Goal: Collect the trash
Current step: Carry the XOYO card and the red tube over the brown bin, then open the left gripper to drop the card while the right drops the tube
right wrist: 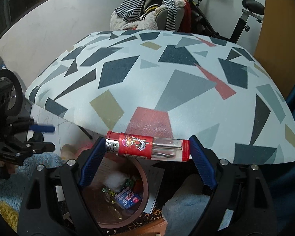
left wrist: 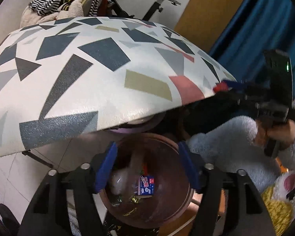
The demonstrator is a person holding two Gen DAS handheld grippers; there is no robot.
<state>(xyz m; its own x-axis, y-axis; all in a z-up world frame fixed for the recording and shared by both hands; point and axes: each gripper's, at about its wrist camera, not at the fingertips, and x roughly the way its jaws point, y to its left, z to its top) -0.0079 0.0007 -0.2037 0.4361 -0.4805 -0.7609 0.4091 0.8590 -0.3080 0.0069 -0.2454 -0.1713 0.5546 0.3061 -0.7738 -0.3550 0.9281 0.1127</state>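
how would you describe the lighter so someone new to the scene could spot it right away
Start at the table with the geometric-patterned top, then drop to its near edge, above the brown trash bin. There the right gripper clamps the lighter end to end, lying sideways. Its red cartoon-printed body with a clear section is unlike the wrappers in the bin.

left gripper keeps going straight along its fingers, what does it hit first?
Probably the trash inside the brown bin: the left gripper, jaws open and empty, points into its mouth, at the blue packet and white wad. Depth is unclear.
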